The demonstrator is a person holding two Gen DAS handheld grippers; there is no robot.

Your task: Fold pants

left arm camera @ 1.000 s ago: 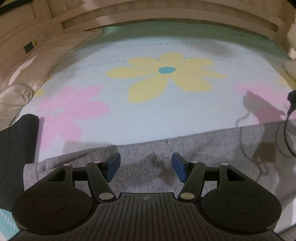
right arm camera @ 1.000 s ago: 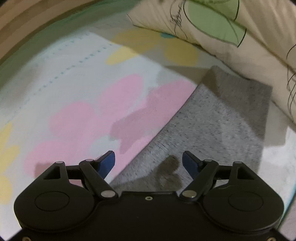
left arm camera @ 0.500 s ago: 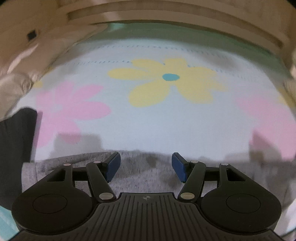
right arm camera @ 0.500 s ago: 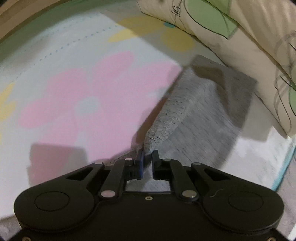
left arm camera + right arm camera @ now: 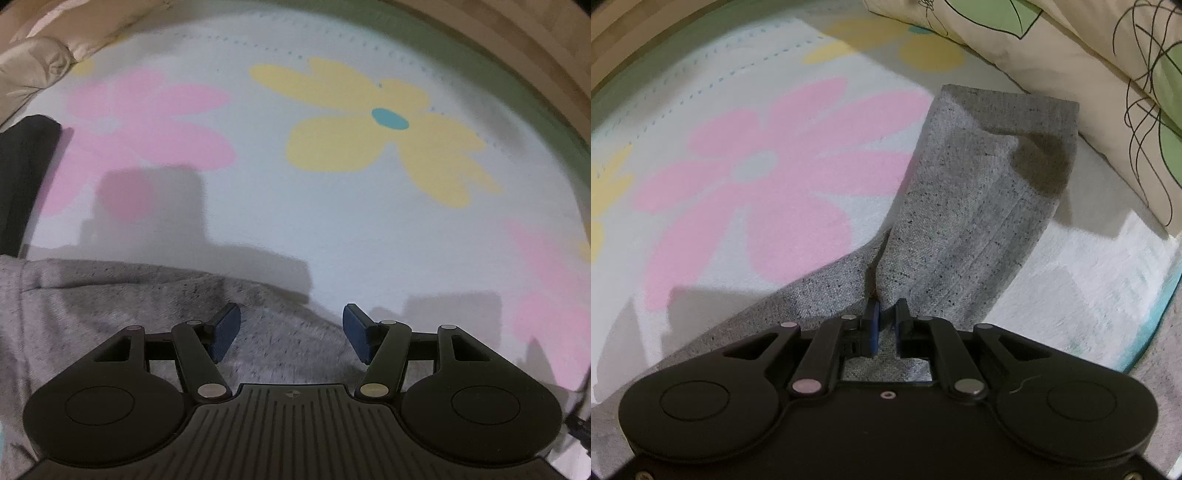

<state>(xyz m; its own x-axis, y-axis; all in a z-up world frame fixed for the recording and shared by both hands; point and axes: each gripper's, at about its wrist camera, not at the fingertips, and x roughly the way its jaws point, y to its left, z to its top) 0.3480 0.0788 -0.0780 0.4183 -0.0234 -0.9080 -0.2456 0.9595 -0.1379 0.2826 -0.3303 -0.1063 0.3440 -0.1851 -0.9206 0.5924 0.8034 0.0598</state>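
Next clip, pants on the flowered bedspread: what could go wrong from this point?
1. The right hand-held gripper pinches only a narrow ridge of the grey pants; lifting further may let the fabric slip out.
2. The left hand-held gripper is open above the pants and holds nothing, so a one-sided pull may skew the fold.

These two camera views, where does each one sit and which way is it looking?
Left wrist view: sits on the left claw, looking steeply down at grey pants and a flowered blanket; its open fingers show.
Right wrist view: sits on the right claw, looking down at the pants beside a pillow; its fingers pinch a fold.
Shared: pants, blanket.
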